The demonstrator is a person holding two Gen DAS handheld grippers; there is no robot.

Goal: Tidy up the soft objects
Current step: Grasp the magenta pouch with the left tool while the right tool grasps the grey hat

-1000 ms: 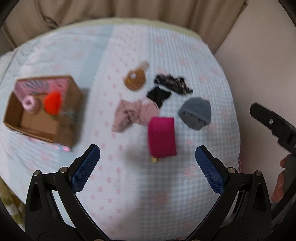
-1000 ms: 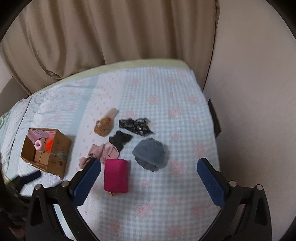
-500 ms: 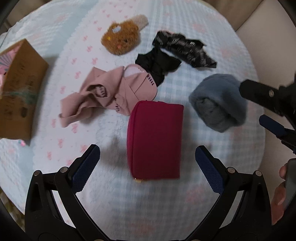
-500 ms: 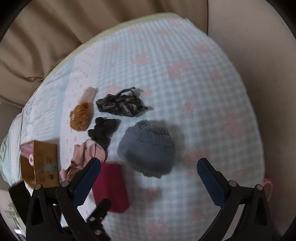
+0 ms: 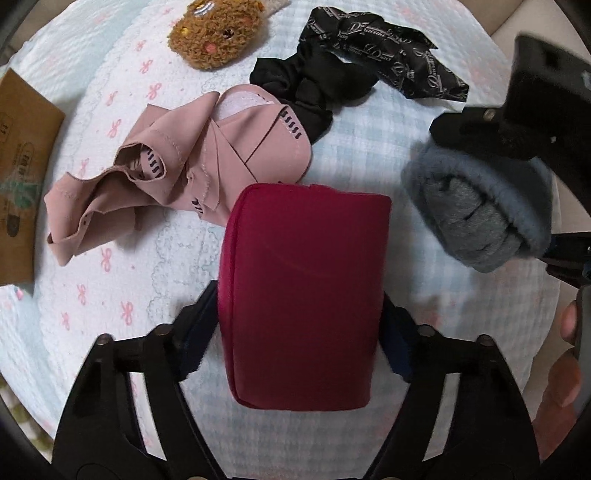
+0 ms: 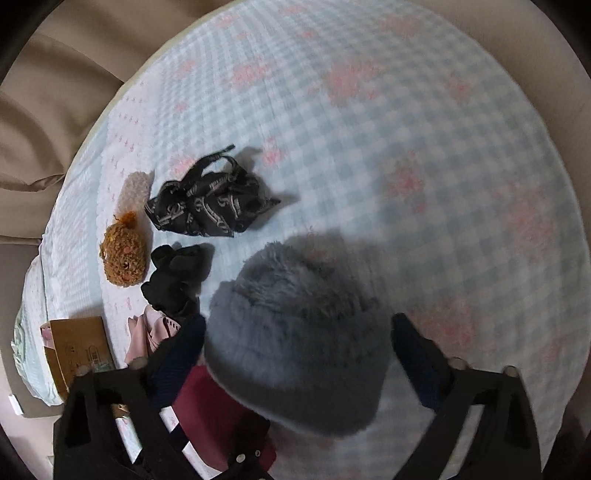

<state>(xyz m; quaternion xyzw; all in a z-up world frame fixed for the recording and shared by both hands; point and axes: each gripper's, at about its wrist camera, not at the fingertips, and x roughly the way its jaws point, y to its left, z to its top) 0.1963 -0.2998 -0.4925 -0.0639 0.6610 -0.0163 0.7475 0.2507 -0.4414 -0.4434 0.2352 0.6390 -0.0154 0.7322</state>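
A magenta pouch [image 5: 303, 291] lies on the bedspread between my left gripper's [image 5: 301, 325] fingers, which press both its sides. A fuzzy grey hat [image 6: 299, 347] sits between my right gripper's [image 6: 299, 354] open fingers; it also shows in the left wrist view [image 5: 480, 214]. A pink cloth [image 5: 184, 166], a black scrunchie [image 5: 310, 85], a black printed scarf [image 5: 384, 40] and a brown plush [image 5: 218, 29] lie beyond.
A cardboard box [image 5: 22, 177] stands at the left on the checked bedspread [image 6: 406, 147]. Beige curtains [image 6: 55, 92] hang behind the bed. The box also shows in the right wrist view [image 6: 79, 347].
Both grippers came down onto the bed. The left closed on the magenta pouch. The right moved around the grey hat.
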